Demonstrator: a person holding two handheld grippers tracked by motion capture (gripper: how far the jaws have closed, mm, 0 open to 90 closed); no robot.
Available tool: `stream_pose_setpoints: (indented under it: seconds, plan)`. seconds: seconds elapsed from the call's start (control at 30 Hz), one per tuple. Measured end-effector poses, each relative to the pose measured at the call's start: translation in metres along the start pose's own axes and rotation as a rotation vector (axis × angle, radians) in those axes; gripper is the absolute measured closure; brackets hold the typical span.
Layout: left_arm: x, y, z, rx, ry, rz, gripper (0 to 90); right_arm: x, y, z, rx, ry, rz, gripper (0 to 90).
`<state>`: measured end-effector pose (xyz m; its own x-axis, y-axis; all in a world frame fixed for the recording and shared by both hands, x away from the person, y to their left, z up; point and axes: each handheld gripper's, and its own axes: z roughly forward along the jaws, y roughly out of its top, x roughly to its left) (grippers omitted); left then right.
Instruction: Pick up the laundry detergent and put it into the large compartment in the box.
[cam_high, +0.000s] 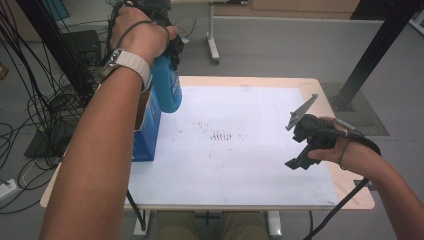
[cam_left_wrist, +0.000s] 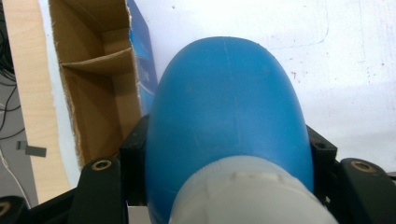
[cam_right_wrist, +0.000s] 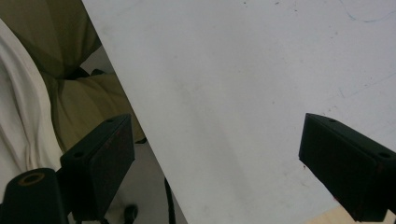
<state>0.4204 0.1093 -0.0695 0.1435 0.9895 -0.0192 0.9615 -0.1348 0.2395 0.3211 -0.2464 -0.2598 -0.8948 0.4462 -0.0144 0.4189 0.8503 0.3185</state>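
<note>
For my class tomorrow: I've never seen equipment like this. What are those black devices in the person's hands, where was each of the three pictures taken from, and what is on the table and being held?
A person sits at a table covered by a white sheet, holding a hand-operated two-jaw gripper in each hand. The high view looks down from above the person, whose forearms enter from the bottom. The other two pictures come from small cameras mounted on the grippers, looking along their black jaws.

The left gripper is raised and shut on a blue bottle; in its own view the bottle sits between the jaws, above an open cardboard box with blue sides standing at the table's left edge. The right gripper hovers near the right edge, jaws open and empty.
</note>
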Motion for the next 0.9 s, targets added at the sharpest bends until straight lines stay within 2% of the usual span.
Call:
stream_pose_setpoints:
  seconds: [0.37,0.53,0.63,0.9]
  plan:
    - [0.021,-0.002,-0.022,-0.027,0.028,-0.029,37.9,-0.003,0.000,0.003,0.001,0.005,0.001,10.6]
    - [0.030,-0.003,-0.030,-0.020,0.048,-0.029,37.9,-0.002,0.003,0.002,-0.001,0.004,-0.001,10.5]
    - [0.035,-0.005,-0.033,-0.019,0.064,-0.032,37.9,-0.002,0.004,0.002,-0.001,0.003,-0.004,10.6]
    - [0.056,-0.009,-0.034,-0.025,0.075,-0.049,37.9,-0.003,0.005,0.007,0.006,0.010,0.001,10.6]
